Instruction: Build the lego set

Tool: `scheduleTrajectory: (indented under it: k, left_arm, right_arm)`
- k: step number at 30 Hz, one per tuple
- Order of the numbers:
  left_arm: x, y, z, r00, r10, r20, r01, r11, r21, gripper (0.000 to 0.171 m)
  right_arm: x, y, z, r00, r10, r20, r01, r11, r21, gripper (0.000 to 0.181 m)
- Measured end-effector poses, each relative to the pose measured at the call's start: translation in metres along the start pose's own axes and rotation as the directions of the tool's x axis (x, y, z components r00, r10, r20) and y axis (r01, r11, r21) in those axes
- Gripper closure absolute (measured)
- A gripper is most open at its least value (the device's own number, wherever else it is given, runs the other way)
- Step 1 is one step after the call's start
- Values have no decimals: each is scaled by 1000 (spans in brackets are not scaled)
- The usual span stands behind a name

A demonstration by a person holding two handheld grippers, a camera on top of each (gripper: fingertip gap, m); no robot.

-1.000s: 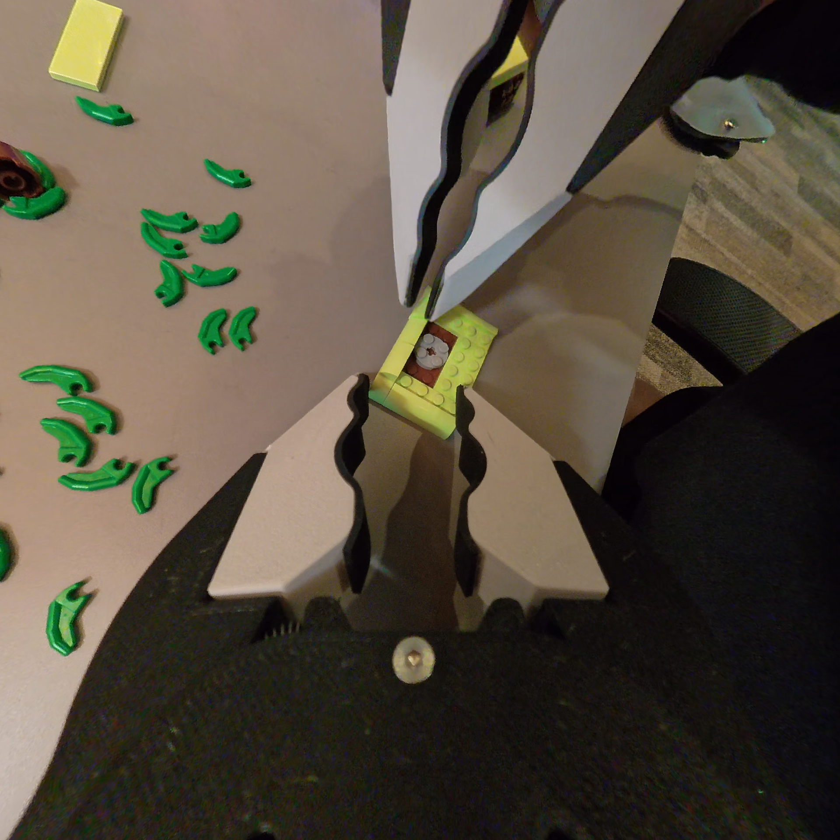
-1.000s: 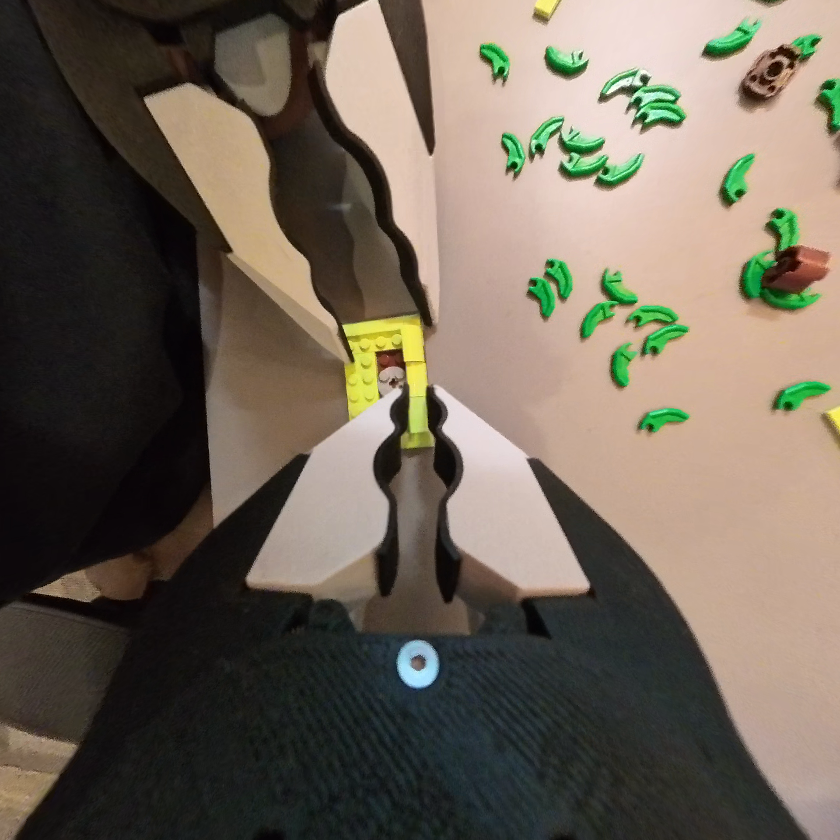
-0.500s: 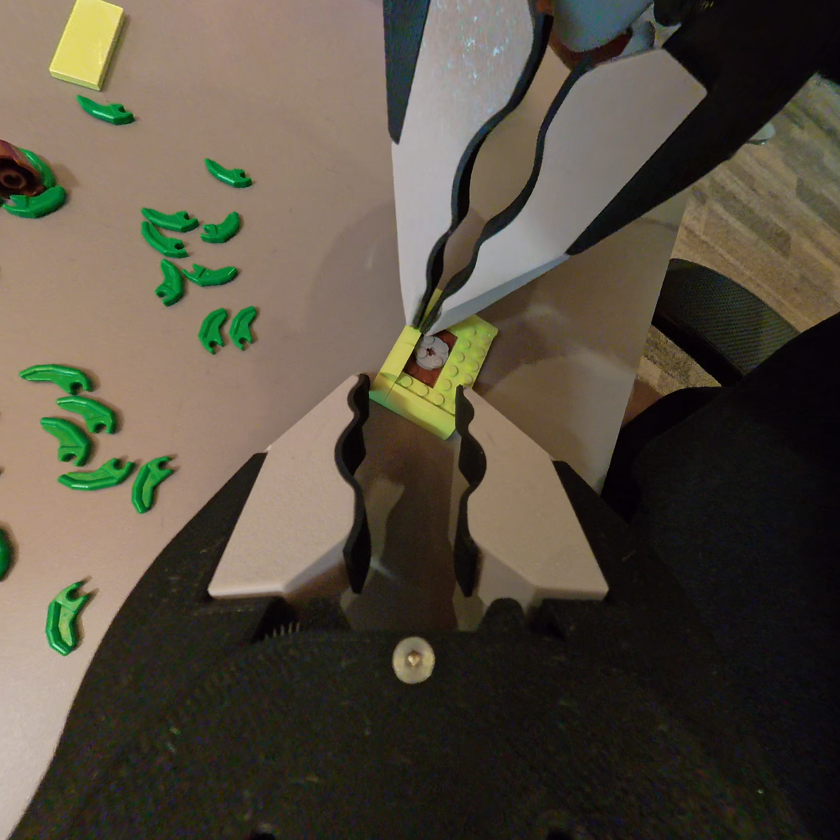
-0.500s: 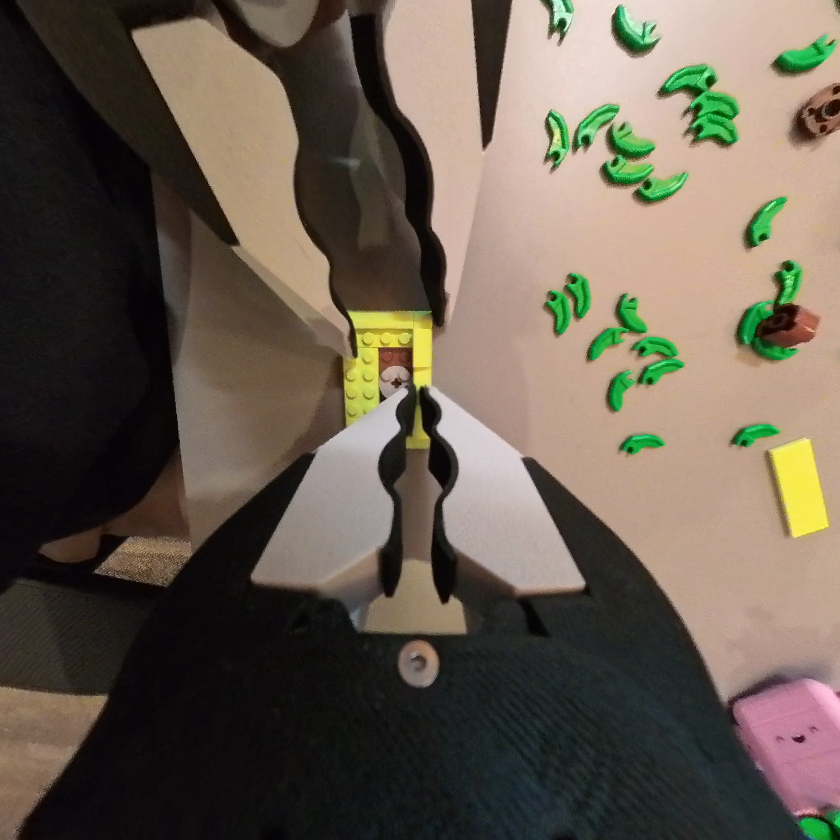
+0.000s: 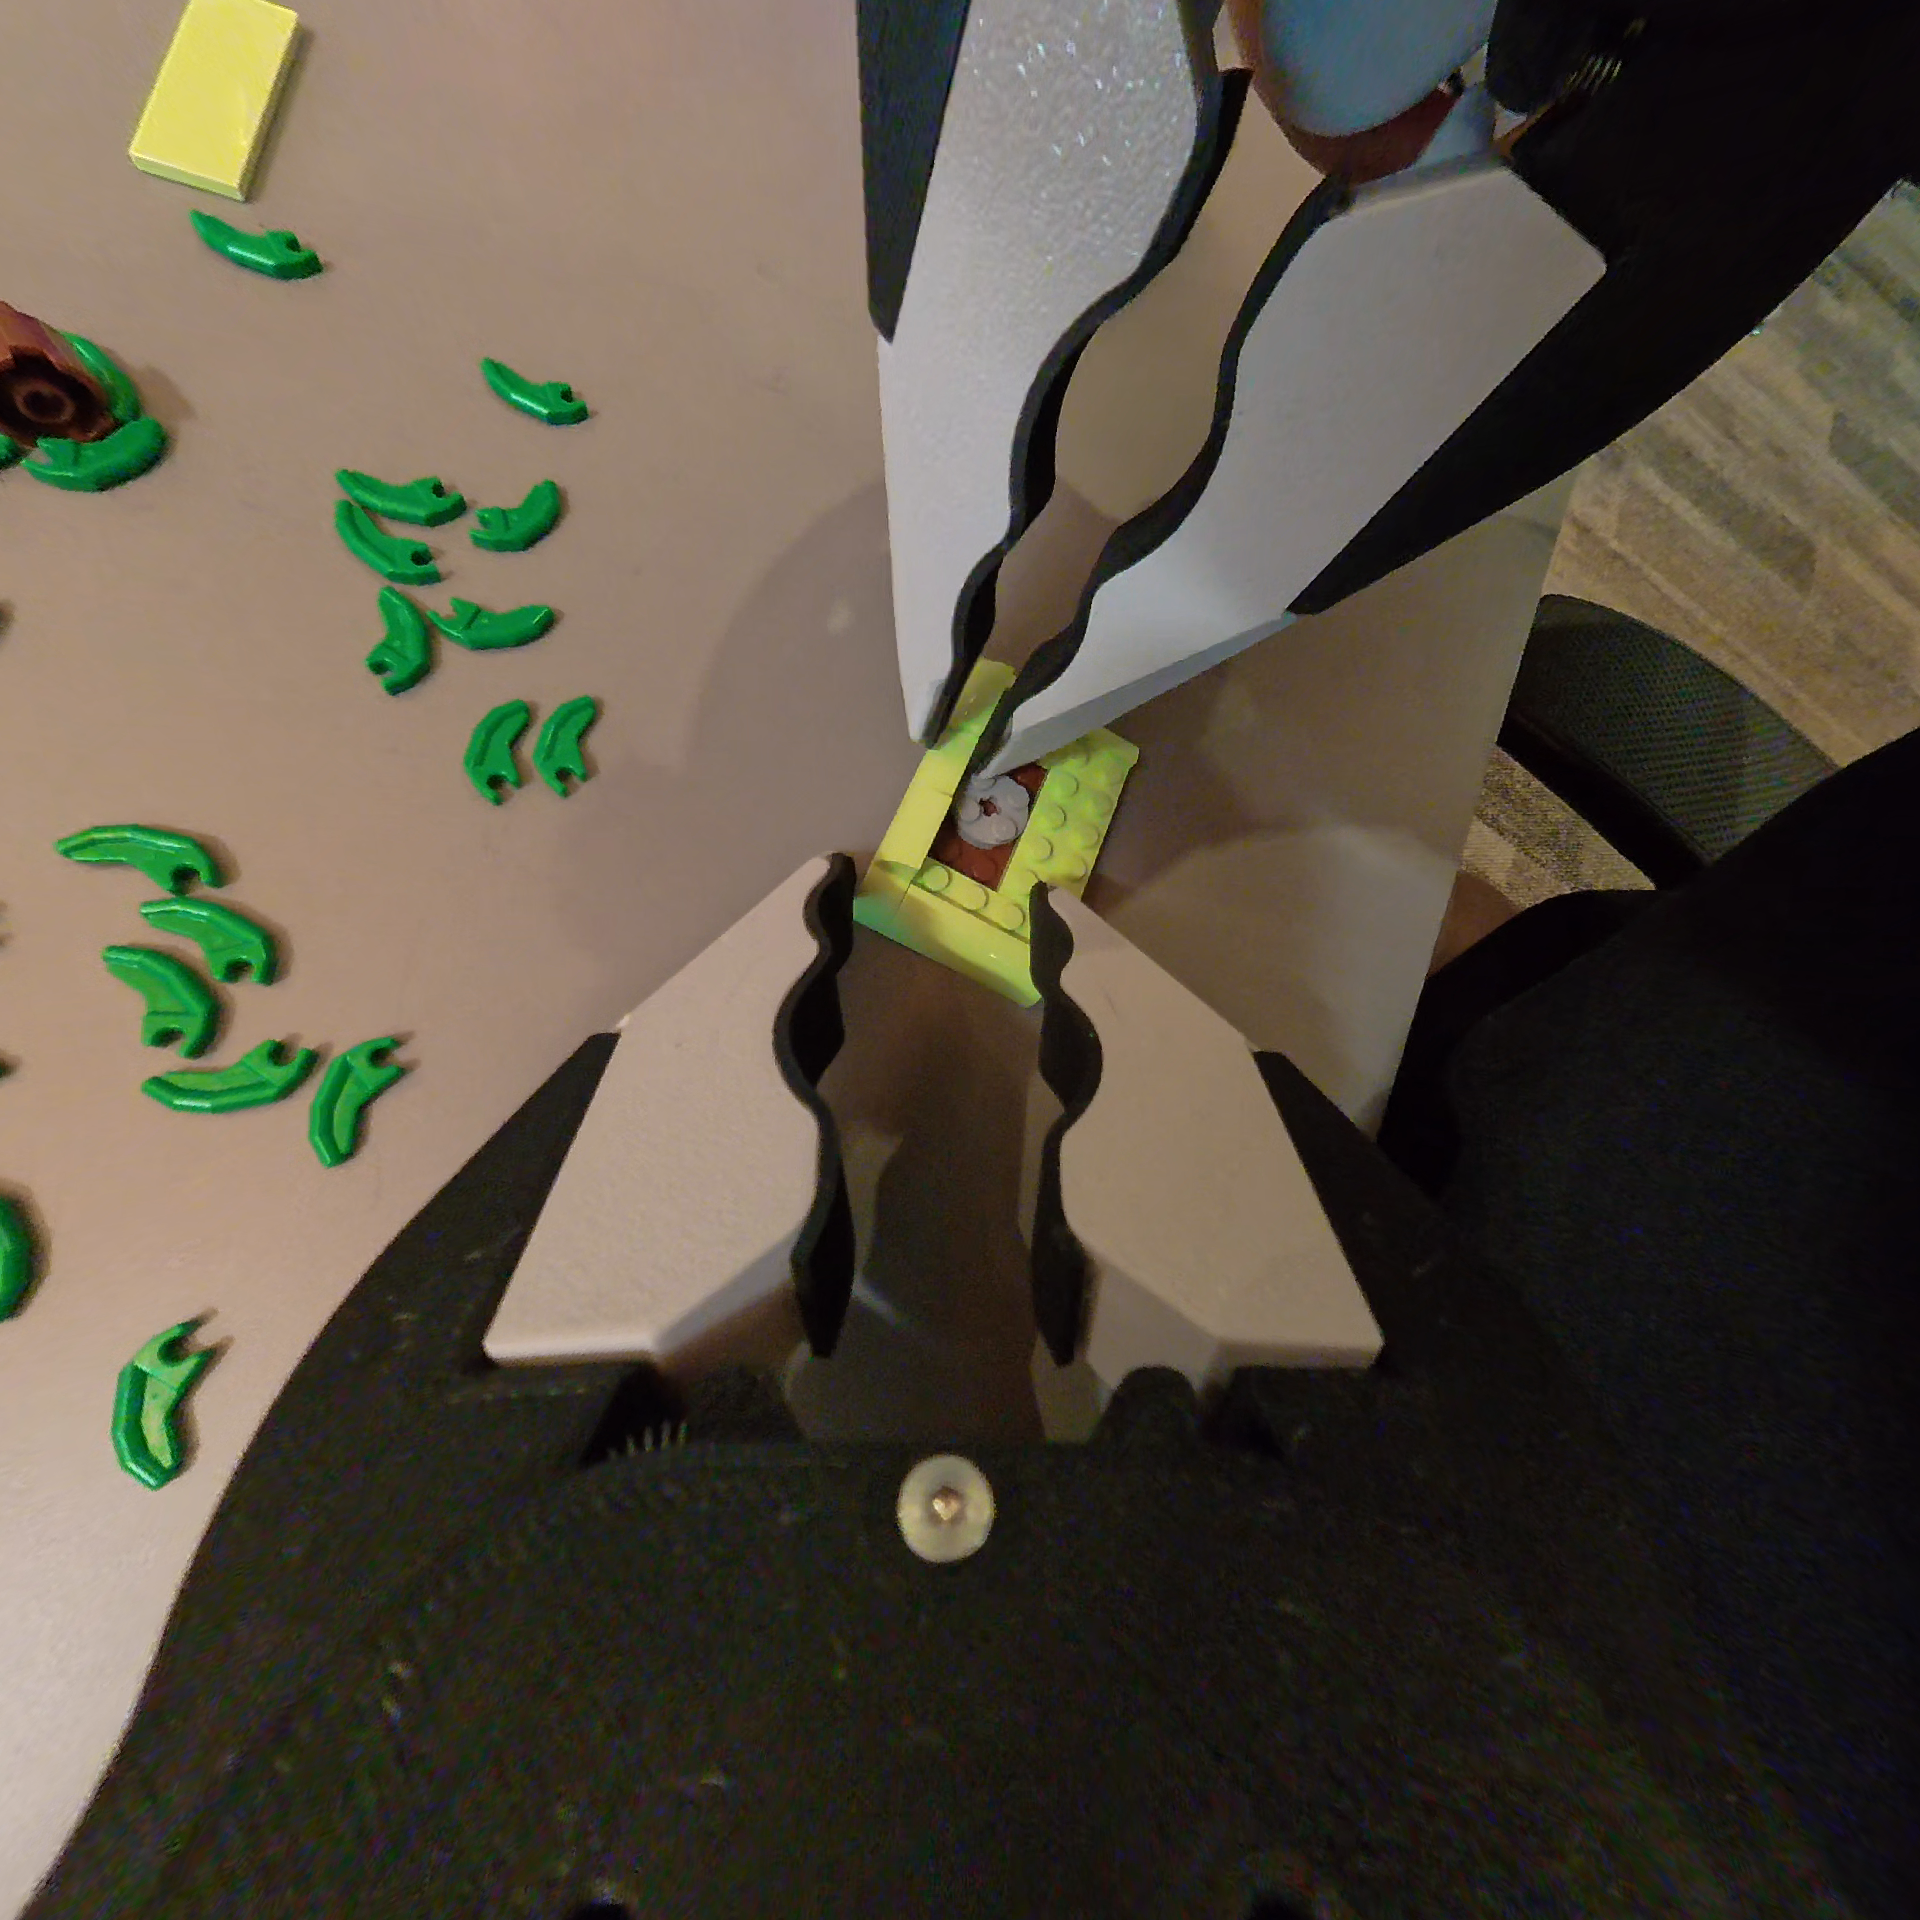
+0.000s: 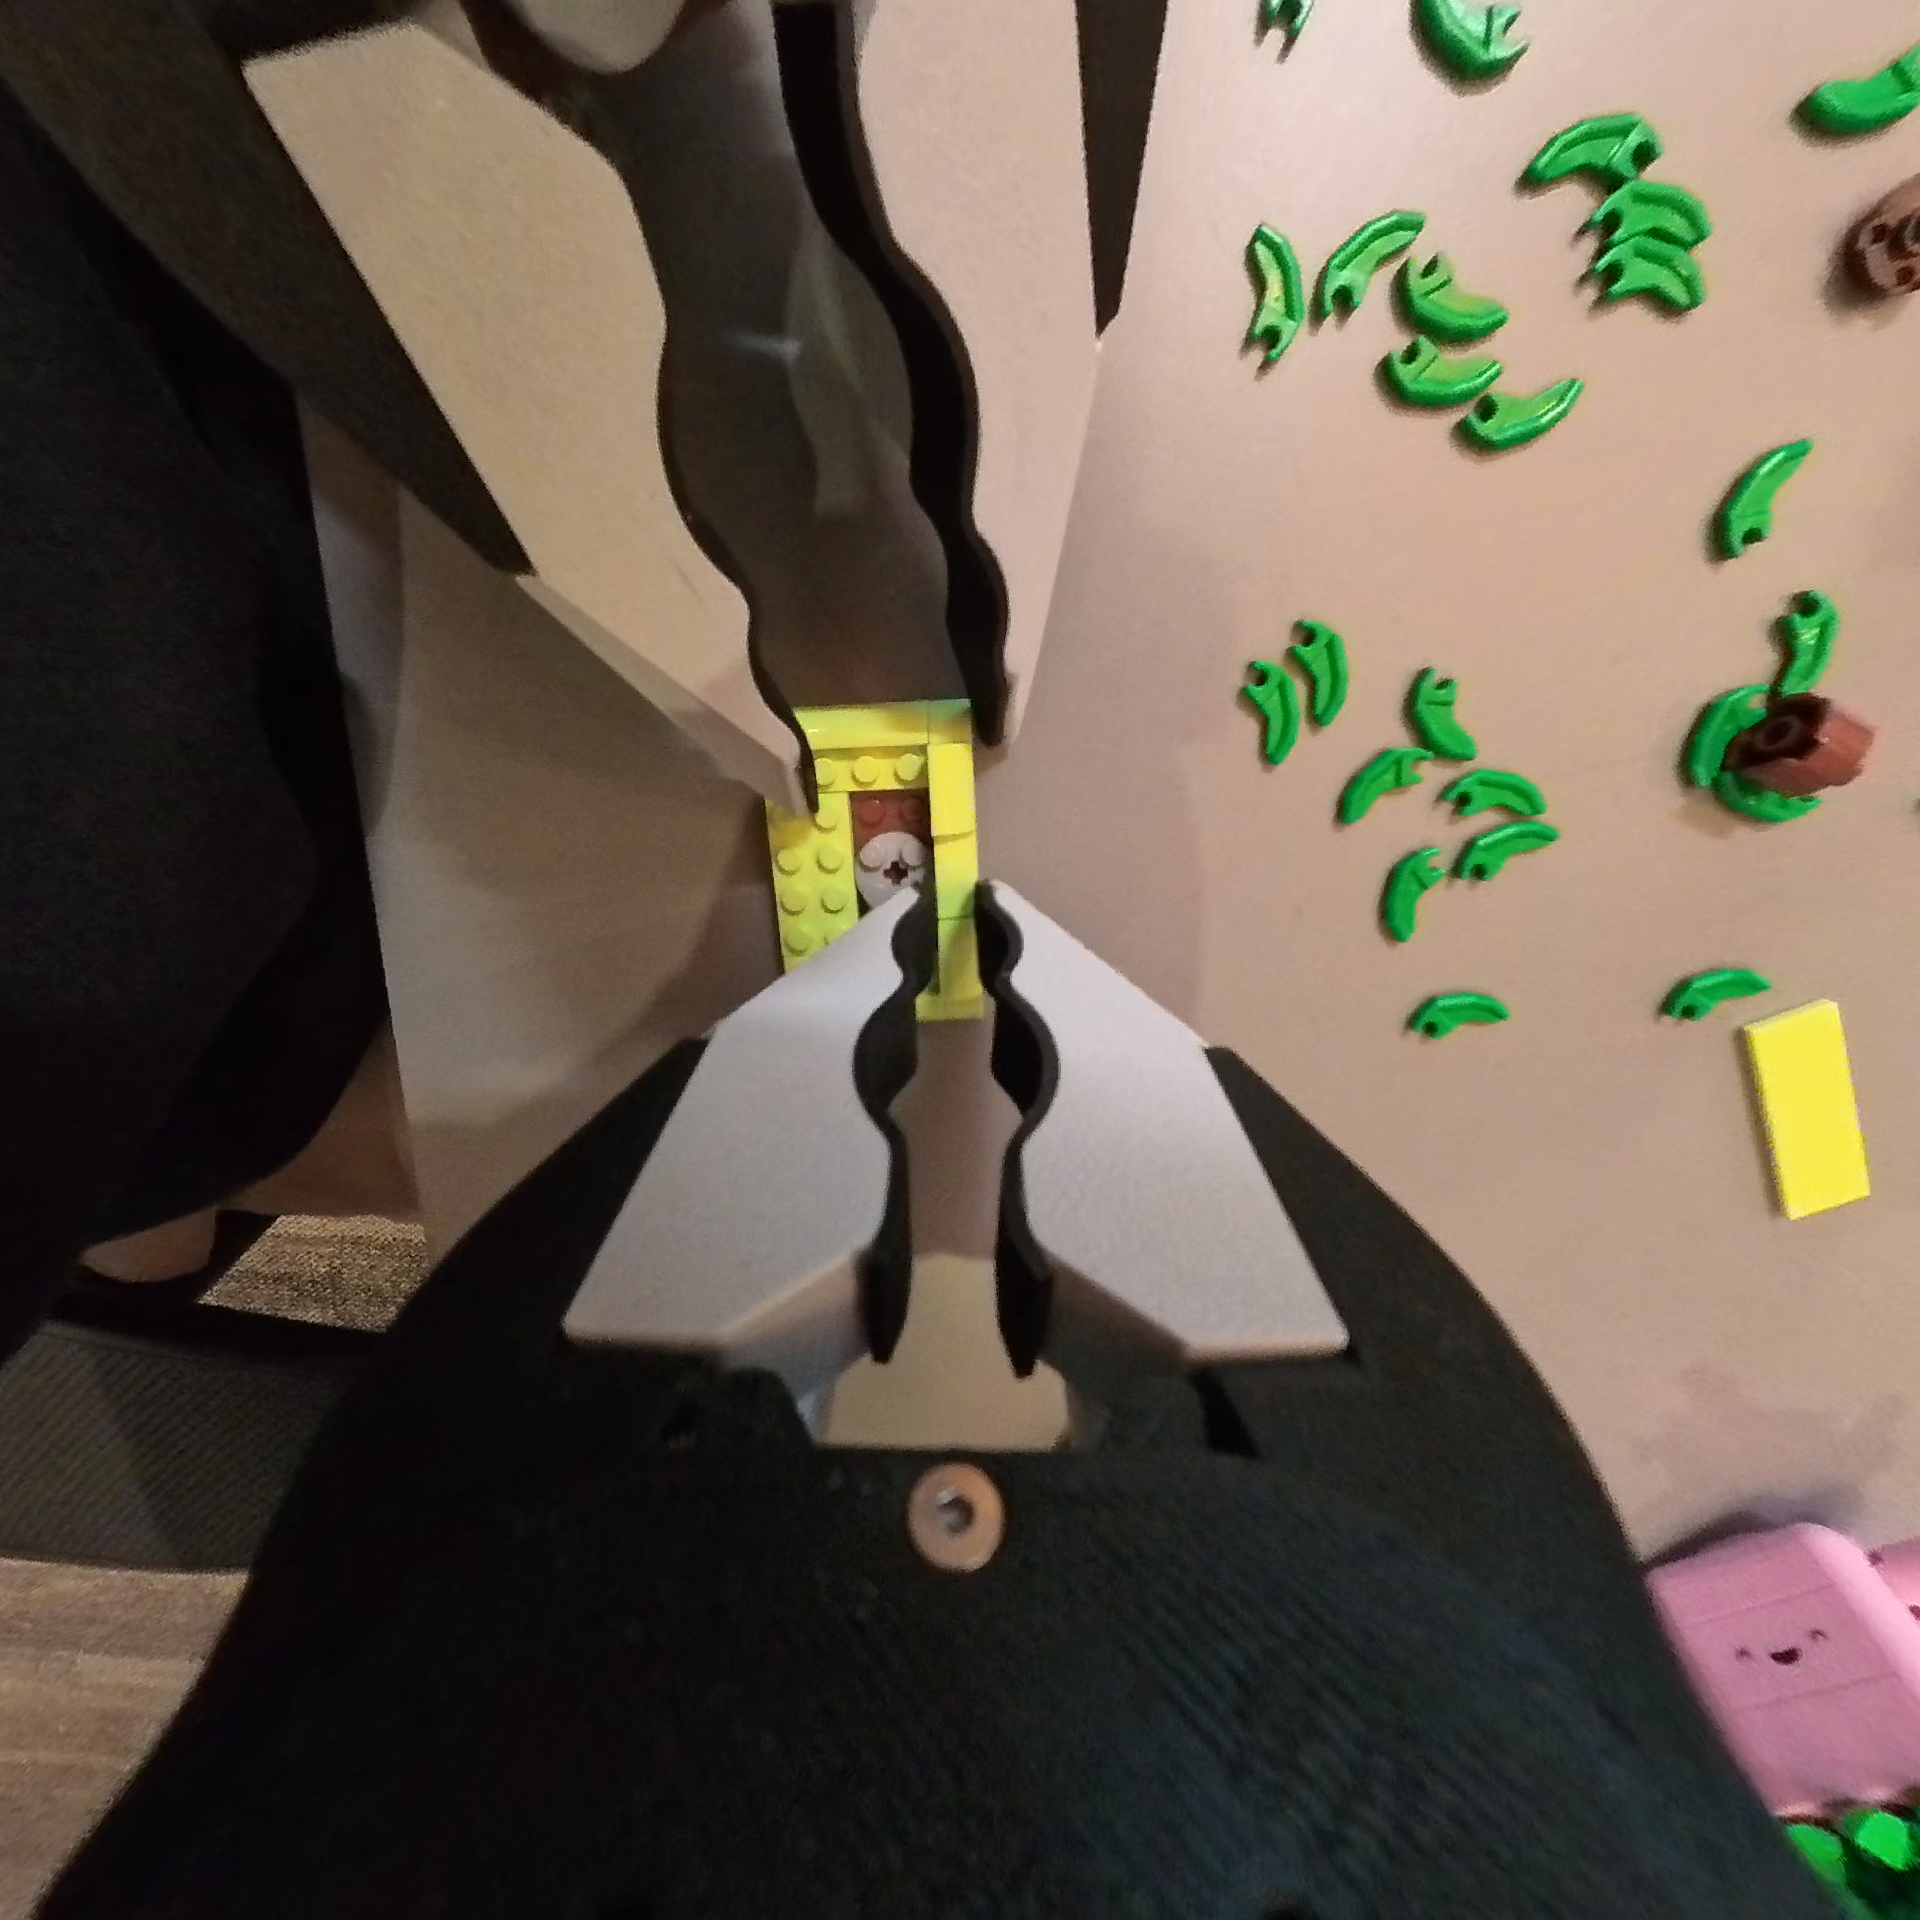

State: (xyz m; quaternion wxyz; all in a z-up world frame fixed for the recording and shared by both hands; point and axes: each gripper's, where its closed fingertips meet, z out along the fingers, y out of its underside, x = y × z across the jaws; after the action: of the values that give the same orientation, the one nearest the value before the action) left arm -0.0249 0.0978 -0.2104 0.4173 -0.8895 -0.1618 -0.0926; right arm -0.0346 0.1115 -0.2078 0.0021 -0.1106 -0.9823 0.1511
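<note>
A lime-green base plate (image 5: 1081,821) carries a brown piece with a white round stud (image 5: 992,816) in its middle. My left gripper (image 5: 940,894) is shut on the base's near end, one finger on each side. My right gripper (image 5: 975,740) comes in from the far side, its tips flanking a small yellow tile (image 5: 982,691) on the base's left edge. In the right wrist view the right gripper (image 6: 951,899) has a narrow gap filled by the tile (image 6: 951,966), which overhangs the base (image 6: 810,883). The left gripper (image 6: 896,764) holds the far end.
Several green curved leaf pieces (image 5: 395,561) lie scattered on the tan table, also in the right wrist view (image 6: 1455,810). A yellow flat tile (image 6: 1081,1107), a brown piece ringed with leaves (image 6: 1787,758) and a pink box (image 6: 1787,1662) lie nearby. The table edge and a chair (image 5: 1662,707) are close by. Both grippers' tips are close together, under 4 cm apart.
The right gripper's tips were nearly together half a second ago and now stand one tile's width apart. The left gripper and base have not moved.
</note>
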Motion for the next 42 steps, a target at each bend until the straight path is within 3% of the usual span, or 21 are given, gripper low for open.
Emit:
scheduleTrajectory:
  k: [17, 21, 30, 42]
  left_arm:
    - [0, 0, 0, 1000, -2, 0, 2, 1000, 0, 140]
    - [0, 0, 0, 1000, 2, 4, -2, 1000, 0, 140]
    - [0, 0, 0, 1000, -2, 1, 2, 1000, 0, 141]
    - [0, 0, 0, 1000, -5, -1, 5, 1000, 1, 141]
  right_arm:
    - [0, -1, 1, 999, 30, 14, -30, 999, 29, 177]
    - [6, 7, -9, 997, 74, -23, -73, 996, 41, 165]
    - [2, 7, -9, 998, 66, 2, -66, 996, 61, 181]
    - [1, 7, -8, 996, 78, 54, -82, 994, 73, 181]
